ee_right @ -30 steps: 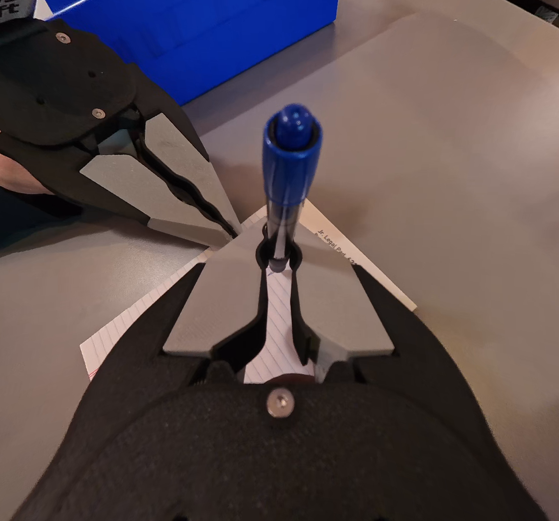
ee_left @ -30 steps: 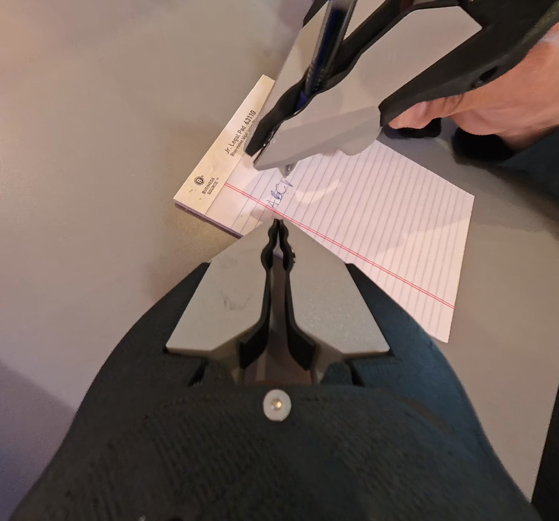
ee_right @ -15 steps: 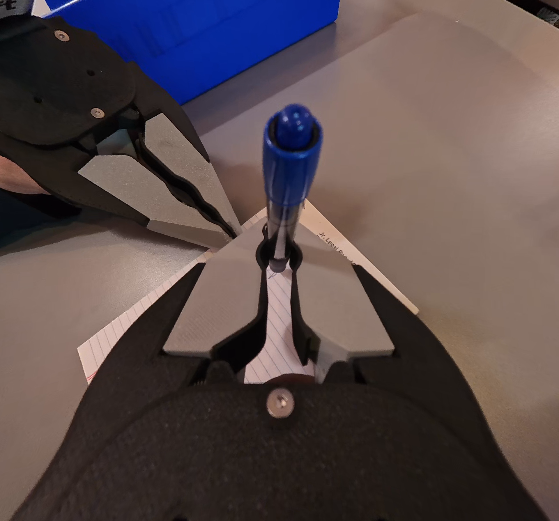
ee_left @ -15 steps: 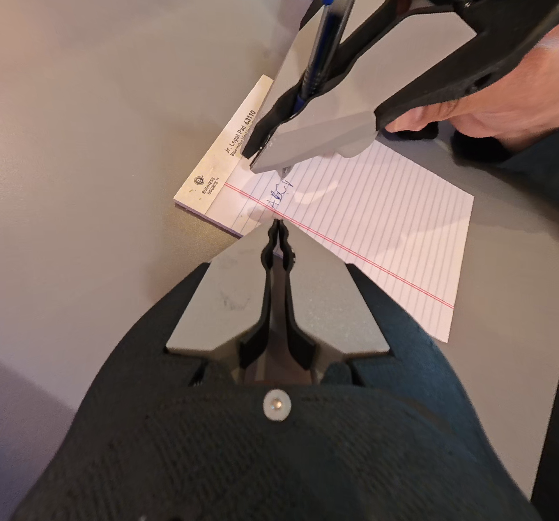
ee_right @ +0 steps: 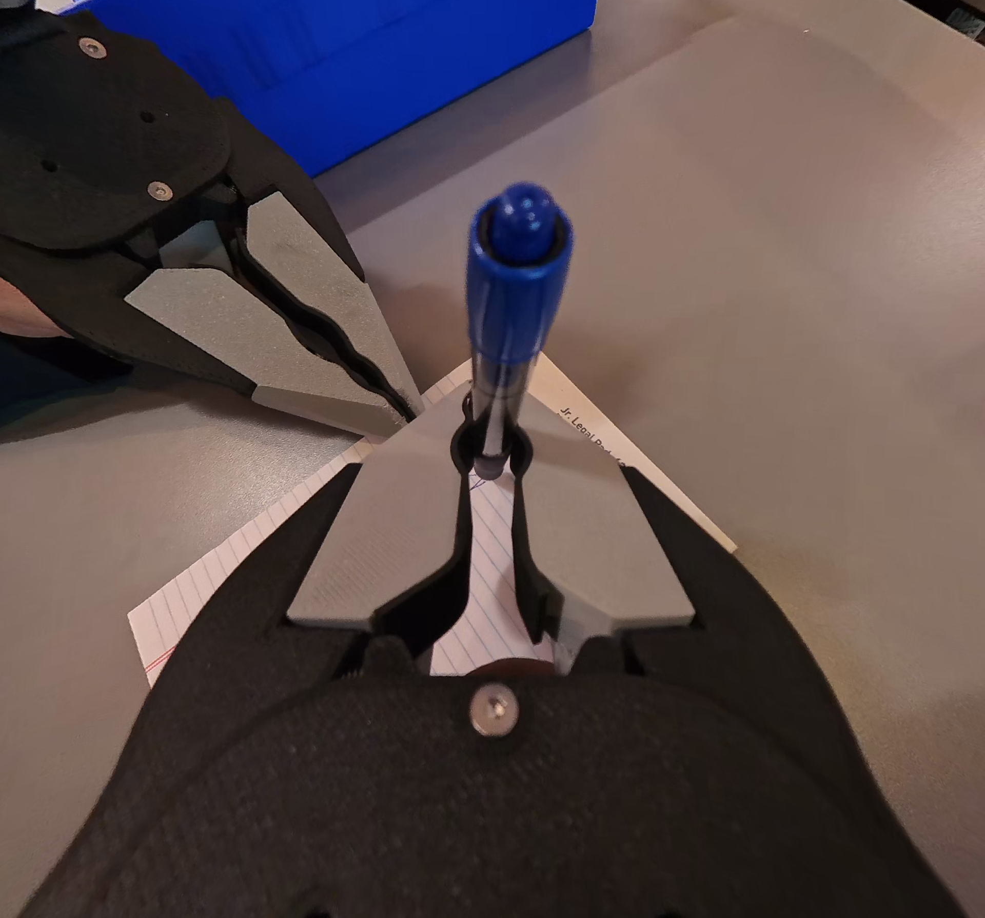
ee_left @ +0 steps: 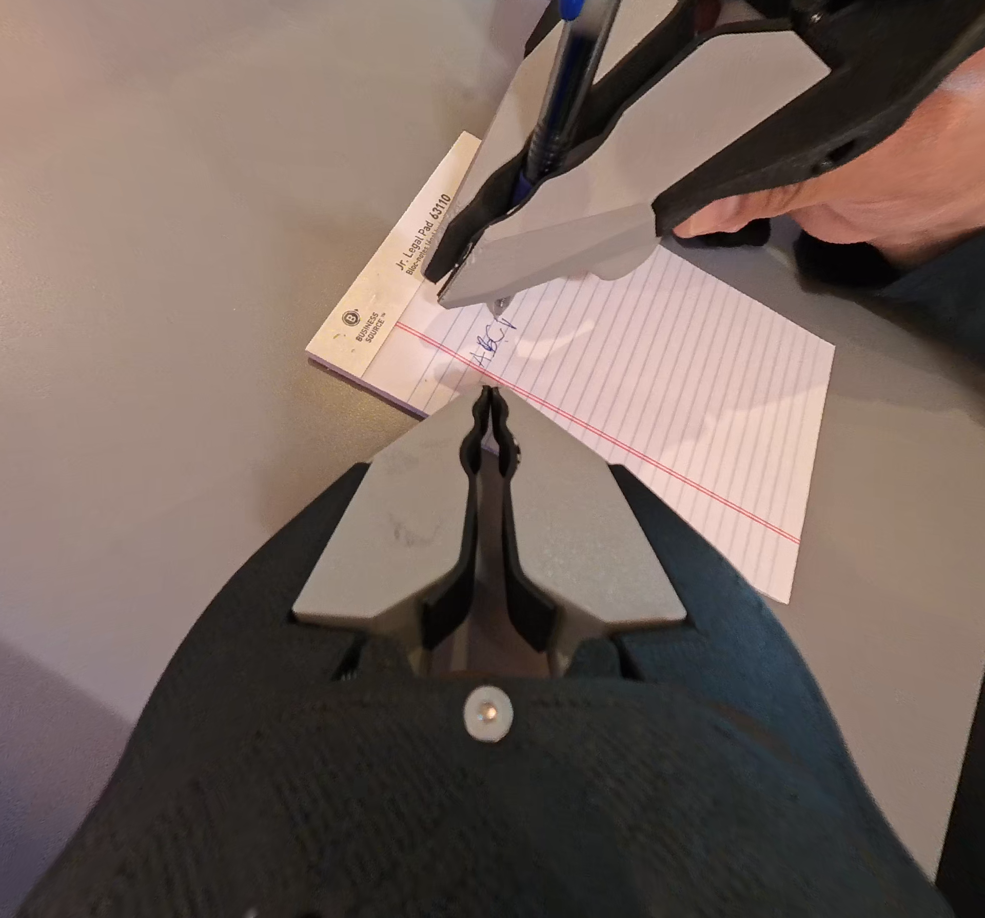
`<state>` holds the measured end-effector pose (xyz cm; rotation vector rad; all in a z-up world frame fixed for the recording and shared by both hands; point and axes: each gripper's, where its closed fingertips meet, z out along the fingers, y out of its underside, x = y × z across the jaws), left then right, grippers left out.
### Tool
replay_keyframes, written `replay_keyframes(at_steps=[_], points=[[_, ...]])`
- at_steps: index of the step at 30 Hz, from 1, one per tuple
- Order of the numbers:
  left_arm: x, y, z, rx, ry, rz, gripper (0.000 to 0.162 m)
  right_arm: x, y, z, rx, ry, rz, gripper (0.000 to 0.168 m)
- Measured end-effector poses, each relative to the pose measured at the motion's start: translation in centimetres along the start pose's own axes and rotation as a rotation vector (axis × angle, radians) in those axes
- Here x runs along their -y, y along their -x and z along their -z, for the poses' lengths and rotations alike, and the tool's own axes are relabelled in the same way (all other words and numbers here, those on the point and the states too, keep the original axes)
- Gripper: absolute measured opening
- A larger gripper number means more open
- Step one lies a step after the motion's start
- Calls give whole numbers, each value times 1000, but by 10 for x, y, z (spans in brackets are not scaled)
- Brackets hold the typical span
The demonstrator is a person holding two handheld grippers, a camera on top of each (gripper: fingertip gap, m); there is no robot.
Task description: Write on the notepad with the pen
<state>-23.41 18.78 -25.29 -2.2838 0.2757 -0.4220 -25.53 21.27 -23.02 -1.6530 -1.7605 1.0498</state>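
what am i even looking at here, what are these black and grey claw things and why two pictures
They are two hand-held grippers, each carrying a camera that looks along its fingers; each picture is one gripper's view. The right gripper, with a person's hand behind it, is shut on a blue pen whose tip meets a lined notepad bearing a few blue pen marks. The left gripper, shut and empty, rests at the pad's edge. All sits on a grey table, with a blue bin behind.
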Motion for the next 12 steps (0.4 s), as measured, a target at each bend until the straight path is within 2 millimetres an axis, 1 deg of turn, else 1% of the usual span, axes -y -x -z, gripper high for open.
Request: replay_keyframes(at_steps=[1,12], points=[[0,0,0,1,0,-1,0,0,0,0,-1,0,-1,4],[0,0,0,0,0,0,0,-2,-4,4,-8,2,-12,4]])
